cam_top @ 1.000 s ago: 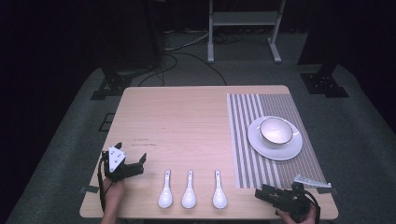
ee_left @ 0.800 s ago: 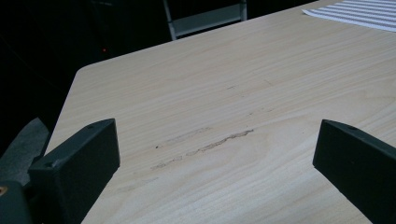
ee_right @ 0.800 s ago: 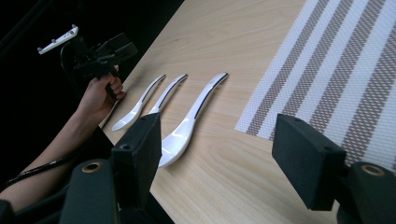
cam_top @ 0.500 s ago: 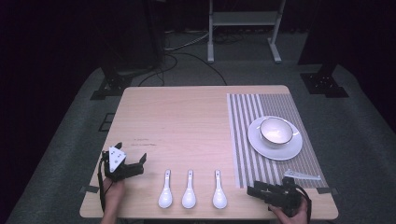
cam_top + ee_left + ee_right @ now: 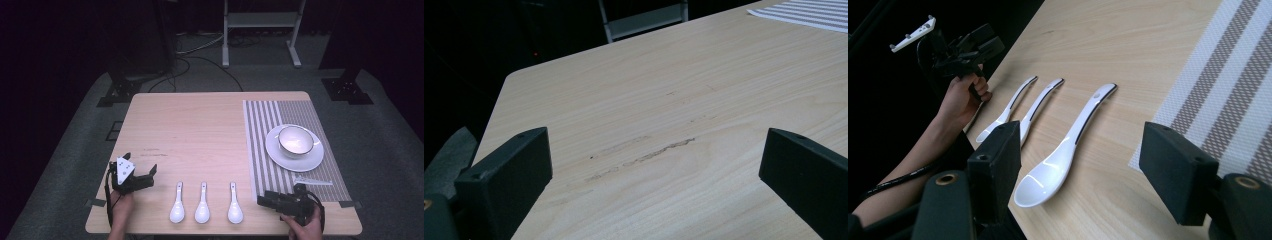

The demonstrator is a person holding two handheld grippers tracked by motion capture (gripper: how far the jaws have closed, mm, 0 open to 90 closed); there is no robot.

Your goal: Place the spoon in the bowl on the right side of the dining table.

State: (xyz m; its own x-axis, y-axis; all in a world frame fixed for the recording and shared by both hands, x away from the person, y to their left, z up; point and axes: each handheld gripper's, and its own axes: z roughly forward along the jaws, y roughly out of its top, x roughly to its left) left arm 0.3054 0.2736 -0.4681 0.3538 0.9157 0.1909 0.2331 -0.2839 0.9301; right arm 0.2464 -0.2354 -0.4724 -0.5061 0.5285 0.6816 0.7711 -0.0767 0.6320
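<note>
Now: right hand-held gripper aimed at a spoon

Low in the frame, three white spoons lie in a row on the counter. Right hand-held gripper, jaws apart and empty, sits lower right, just beside the nearest spoon. Left hand-held gripper, jaws apart, rests lower left.

Dark room, grey carpet, metal stand
</note>
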